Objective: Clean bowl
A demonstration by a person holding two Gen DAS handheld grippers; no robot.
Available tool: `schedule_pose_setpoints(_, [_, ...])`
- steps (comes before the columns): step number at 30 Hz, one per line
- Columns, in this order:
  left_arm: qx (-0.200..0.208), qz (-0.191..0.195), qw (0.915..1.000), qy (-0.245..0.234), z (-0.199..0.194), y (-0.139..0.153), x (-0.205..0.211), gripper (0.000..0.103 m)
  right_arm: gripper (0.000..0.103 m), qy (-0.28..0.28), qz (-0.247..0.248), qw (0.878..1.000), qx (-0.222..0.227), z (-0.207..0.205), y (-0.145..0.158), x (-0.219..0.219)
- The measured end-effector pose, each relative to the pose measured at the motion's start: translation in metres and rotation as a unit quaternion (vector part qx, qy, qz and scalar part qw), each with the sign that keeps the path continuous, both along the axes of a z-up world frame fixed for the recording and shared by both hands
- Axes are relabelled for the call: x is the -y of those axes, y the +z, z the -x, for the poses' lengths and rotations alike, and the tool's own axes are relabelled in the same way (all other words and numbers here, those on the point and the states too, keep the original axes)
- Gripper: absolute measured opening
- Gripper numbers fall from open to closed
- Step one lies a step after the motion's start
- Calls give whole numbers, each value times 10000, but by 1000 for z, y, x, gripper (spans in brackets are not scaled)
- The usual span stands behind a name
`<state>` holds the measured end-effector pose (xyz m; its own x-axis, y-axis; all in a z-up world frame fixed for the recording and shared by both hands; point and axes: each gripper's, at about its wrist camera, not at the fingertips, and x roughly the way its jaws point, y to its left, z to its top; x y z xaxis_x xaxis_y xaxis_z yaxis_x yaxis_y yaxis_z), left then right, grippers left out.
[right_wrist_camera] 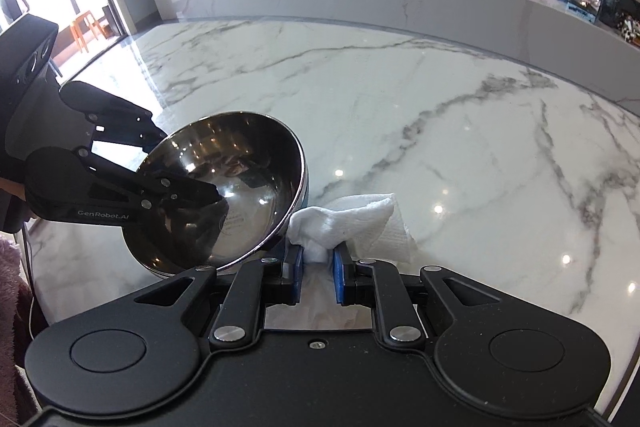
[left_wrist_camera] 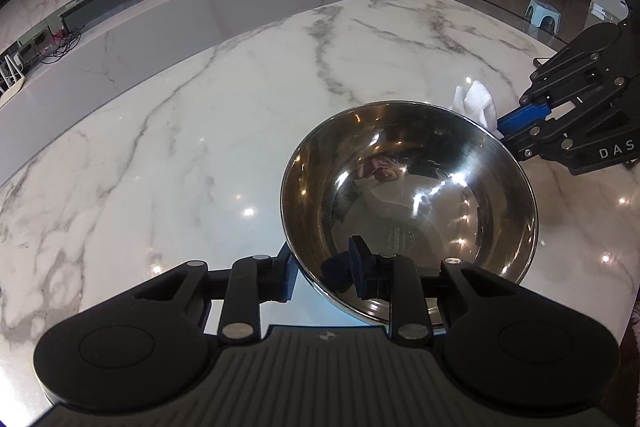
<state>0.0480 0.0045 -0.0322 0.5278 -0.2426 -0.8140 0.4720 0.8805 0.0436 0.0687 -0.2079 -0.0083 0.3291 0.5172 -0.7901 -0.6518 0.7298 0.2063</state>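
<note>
Bowl (left_wrist_camera: 408, 203), steel and tilted above the marble surface (left_wrist_camera: 180, 131), holds nothing, its rim clamped by the left tool (left_wrist_camera: 324, 275), while the right tool (right_wrist_camera: 316, 267) pinches a white paper towel (right_wrist_camera: 344, 223).

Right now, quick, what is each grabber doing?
Left gripper: closed on the rim of the tilted metal bowl.
Right gripper: closed on a wad of white paper towel.
</note>
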Motion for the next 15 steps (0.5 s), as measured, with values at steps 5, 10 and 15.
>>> schedule_pose_setpoints(5, [-28, -36, 10000, -34, 1, 0, -1, 25, 14, 20, 40, 10000, -22, 0, -2, -1])
schedule_pose_setpoints(10, [-31, -58, 10000, -40, 0, 0, 1, 25, 14, 17, 79, 10000, 38, 1, -1, -2])
schedule_pose_setpoints(15, [-34, -62, 10000, -44, 0, 1, 1, 25, 14, -62, -56, 9998, 178, 0, 8, 3])
